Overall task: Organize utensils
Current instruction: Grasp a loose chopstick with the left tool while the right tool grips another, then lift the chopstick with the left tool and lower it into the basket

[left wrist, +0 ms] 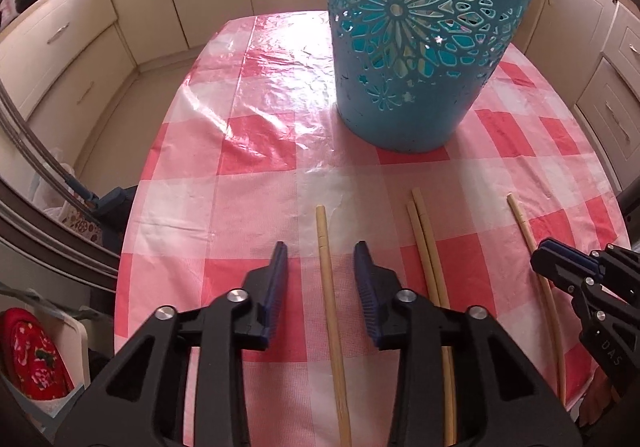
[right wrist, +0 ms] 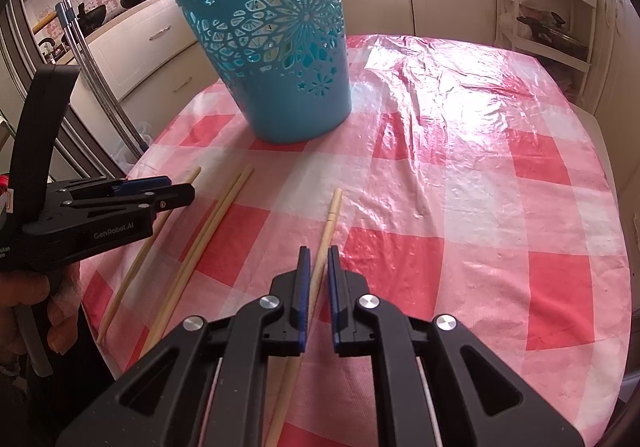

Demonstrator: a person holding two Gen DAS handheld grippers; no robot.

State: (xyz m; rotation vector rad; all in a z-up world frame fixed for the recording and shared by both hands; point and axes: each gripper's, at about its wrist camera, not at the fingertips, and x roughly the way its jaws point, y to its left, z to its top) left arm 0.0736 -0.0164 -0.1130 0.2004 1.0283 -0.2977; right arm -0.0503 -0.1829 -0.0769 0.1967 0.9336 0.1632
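I am seeing 4 chopsticks lying on the checked tablecloth, near side of the blue basket. My left gripper is hanging slightly open around the leftmost chopstick (pads not touching it). My right gripper is sitting almost closed around the rightmost chopstick; I cannot tell whether it is gripping.

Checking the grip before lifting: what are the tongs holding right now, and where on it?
Right tongs pinch a chopstick nearer its far end; left tongs straddle another chopstick, not gripping.
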